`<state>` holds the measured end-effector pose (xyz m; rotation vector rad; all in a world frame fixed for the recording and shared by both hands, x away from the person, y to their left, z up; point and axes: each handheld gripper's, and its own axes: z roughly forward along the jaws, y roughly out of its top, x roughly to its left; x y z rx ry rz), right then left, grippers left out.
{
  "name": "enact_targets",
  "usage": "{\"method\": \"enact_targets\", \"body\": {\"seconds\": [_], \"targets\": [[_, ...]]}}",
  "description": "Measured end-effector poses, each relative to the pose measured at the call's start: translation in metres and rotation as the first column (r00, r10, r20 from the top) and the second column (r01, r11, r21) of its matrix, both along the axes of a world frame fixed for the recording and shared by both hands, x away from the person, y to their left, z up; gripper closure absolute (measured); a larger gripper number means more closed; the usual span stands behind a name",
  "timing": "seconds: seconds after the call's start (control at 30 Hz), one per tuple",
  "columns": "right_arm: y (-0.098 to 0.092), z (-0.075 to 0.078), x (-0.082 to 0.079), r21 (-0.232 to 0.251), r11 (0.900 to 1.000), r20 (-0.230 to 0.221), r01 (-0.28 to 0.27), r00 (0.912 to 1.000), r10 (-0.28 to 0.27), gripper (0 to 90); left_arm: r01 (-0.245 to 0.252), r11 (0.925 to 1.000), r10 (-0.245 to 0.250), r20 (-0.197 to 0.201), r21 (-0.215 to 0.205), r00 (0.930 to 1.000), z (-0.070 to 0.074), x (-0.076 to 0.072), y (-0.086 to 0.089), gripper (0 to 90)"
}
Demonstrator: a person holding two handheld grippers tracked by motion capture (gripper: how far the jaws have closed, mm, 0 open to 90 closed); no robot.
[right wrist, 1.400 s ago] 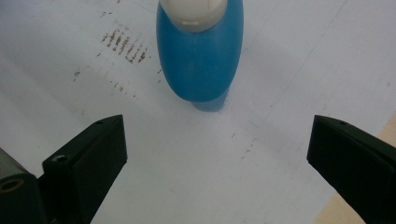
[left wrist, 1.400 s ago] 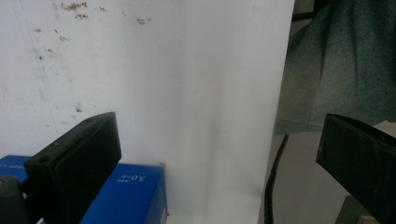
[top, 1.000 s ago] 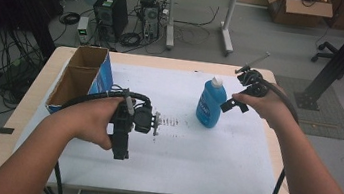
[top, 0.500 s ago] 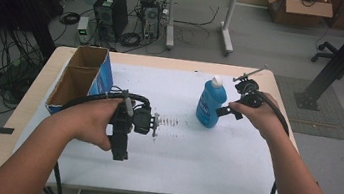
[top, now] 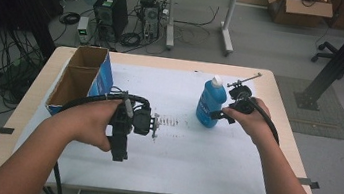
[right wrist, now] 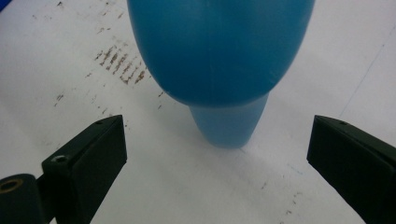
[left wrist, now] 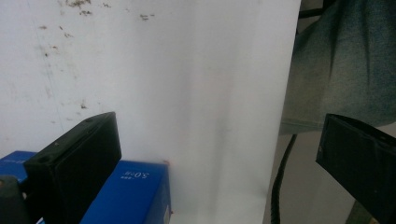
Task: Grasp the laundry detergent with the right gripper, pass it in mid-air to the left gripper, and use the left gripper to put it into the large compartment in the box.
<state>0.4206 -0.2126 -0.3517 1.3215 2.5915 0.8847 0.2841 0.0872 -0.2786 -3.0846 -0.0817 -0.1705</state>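
Note:
A blue plastic bottle [top: 209, 104] with a white cap stands upright on the white sheet, right of centre. My right gripper [top: 218, 114] is right beside it, low at its right side, open. In the right gripper view the bottle [right wrist: 219, 60] looms just ahead, with the black jaws of my right gripper [right wrist: 219, 128] spread wide to either side and not touching it. My left gripper [top: 120, 150] hovers over the sheet at centre left, pointing back toward the person. In the left gripper view it [left wrist: 219, 128] is open with nothing between its jaws.
An open cardboard box [top: 81, 82] with blue sides stands at the table's left edge. A blue printed box corner [left wrist: 135, 191] shows behind the left jaw. The white sheet [top: 177, 158] covers the wooden table [top: 164, 62]. The person's jeans [left wrist: 341, 60] lie past the near edge.
The right gripper has come down and in toward the lower part of the bottle's right side. The left gripper has stayed where it was.

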Motion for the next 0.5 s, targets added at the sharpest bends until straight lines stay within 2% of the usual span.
{"method": "enact_targets", "body": {"seconds": [0.33,0.4,0.5], "targets": [[0.002,-0.012,-0.001,0.050,0.999,0.059,0.011,0.9982,-0.014,4.5,0.003,1.0000,-0.003,-0.001,0.001,1.0000,-0.002,0.000,-0.003,0.2],[0.003,-0.017,-0.002,0.055,0.998,0.091,0.003,0.9958,-0.008,4.4,0.005,1.0000,-0.005,-0.002,0.000,1.0000,-0.003,0.000,-0.004,0.2],[0.005,-0.024,-0.004,0.055,0.998,0.117,0.006,0.9931,-0.012,4.3,0.005,1.0000,-0.005,-0.003,-0.002,1.0000,-0.004,-0.001,-0.005,0.2]]}}
